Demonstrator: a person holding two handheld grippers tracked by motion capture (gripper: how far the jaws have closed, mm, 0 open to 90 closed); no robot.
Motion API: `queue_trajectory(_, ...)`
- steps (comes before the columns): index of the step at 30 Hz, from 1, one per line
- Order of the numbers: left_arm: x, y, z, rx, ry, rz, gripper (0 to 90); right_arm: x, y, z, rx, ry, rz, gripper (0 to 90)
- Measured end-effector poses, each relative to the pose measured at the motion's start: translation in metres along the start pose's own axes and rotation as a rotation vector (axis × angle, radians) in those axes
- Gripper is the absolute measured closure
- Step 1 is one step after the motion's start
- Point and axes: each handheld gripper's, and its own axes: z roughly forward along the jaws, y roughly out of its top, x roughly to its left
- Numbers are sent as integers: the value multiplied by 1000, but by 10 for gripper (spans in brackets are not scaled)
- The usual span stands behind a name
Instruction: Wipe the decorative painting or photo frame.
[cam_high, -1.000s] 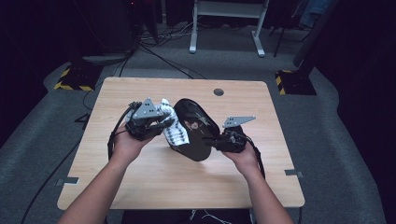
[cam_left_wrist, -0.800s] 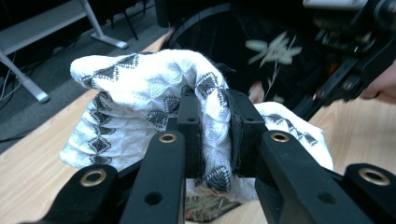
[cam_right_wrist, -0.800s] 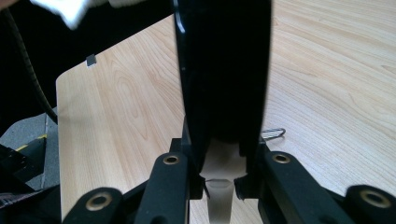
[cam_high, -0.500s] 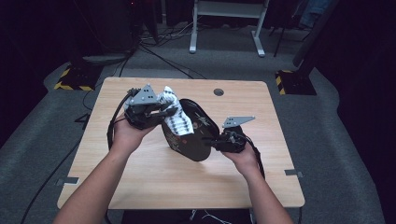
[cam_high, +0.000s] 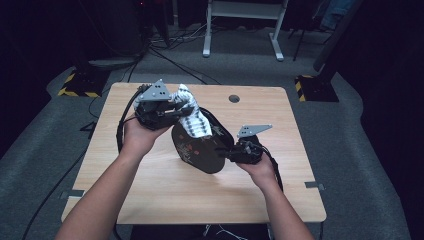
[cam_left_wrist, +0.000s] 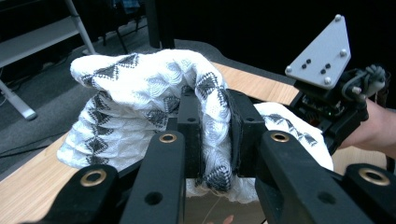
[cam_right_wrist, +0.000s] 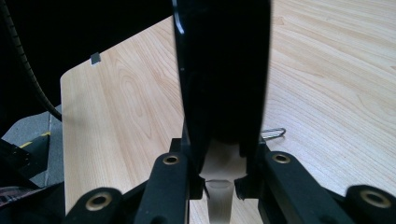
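A white knitted cloth (cam_high: 194, 119) with black diamond patterns hangs from my left gripper (cam_high: 175, 106), which is shut on a fold of it above the table's left half. In the left gripper view the pads (cam_left_wrist: 190, 122) pinch the cloth (cam_left_wrist: 135, 93). The cloth's lower end runs into a black pouch (cam_high: 197, 149) standing tilted on the table. My right gripper (cam_high: 226, 152) is shut on the pouch's right edge. In the right gripper view the pouch's black edge (cam_right_wrist: 222, 70) rises from between the jaws of the right gripper (cam_right_wrist: 223, 161).
The wooden table (cam_high: 150, 195) has a round cable hole (cam_high: 233, 98) near its far edge. A small metal clip (cam_right_wrist: 273, 133) lies on the wood beside the pouch. A white desk frame (cam_high: 240, 12) and cables stand on the floor beyond.
My left gripper has risen and moved away from me to the left, drawing more of the cloth up out of the pouch. The right gripper and the pouch have stayed put.
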Motion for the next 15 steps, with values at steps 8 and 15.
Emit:
queue_trajectory(8, 1, 5, 14, -17, -11, -20, 777, 1, -1, 0, 2, -4, 3, 781)
queue_trajectory(15, -1, 11, 18, -44, -16, -27, 776, 2, -2, 0, 8, -6, -3, 780)
